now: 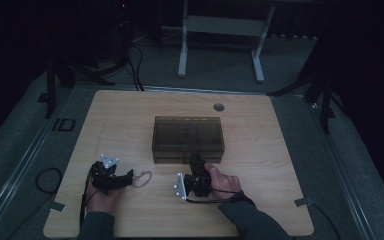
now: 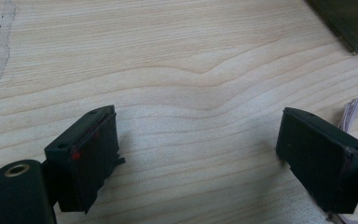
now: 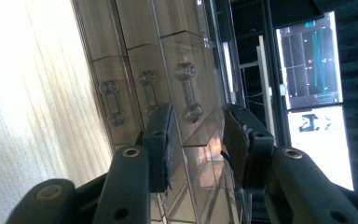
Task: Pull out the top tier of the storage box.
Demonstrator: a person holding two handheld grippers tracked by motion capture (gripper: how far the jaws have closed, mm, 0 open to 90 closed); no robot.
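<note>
The right gripper (image 1: 196,162) is turned on its side at the near wall of the box (image 1: 188,138), its jaws partly apart. In the right gripper view they stand on either side of a small clear handle (image 3: 189,92) on the box front, with a gap showing between each pad and the handle, so nothing is clamped; whether a pad brushes the box wall I cannot tell. Two more handles of the same kind sit just beside that one on the same wall. The box is a smoky see-through case with its lid down, lying near the middle of the table (image 1: 120,112); inner walls split it into compartments, and I cannot make out anything inside them. The left gripper (image 1: 125,179) rests on the table well to the left of the box and nearer the person, its jaws wide apart with only bare wood between them. A loop of pale cord (image 1: 142,177) lies on the table just beside its right jaw, between that gripper and the box.
</note>
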